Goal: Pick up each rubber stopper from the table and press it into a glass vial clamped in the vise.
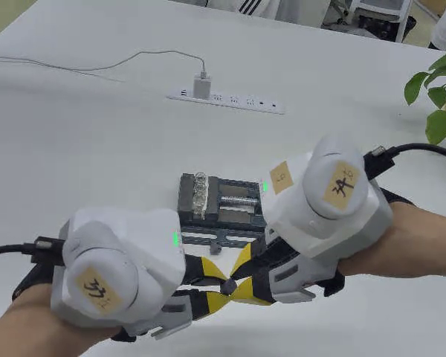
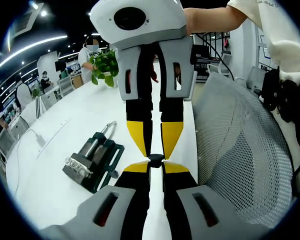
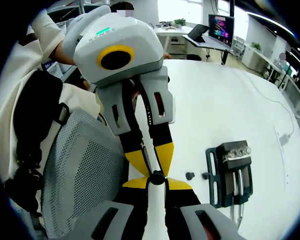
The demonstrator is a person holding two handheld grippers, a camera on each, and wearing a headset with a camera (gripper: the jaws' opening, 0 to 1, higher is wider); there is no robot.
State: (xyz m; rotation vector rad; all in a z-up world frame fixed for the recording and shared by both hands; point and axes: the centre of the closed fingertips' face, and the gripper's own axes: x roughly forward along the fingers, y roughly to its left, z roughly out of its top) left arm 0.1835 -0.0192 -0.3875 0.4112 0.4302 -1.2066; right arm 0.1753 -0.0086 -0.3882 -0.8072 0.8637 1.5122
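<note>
We see the rubber stopper (image 1: 228, 285) exactly where the tips of the left gripper (image 2: 155, 168) and the right gripper (image 3: 157, 183) meet, in front of the vise (image 1: 219, 207) with its glass vials (image 1: 201, 192). Both pairs of jaws are nearly together and touch it; we cannot tell which one clamps it.

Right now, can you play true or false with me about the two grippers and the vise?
1. The left gripper and right gripper meet tip to tip on one small dark stopper. True.
2. The vise holds nothing. False: a row of glass vials stands in it.
3. A charger is plugged into the power strip. True.
4. The grippers are touching the vise. False: they are apart from it.
</note>
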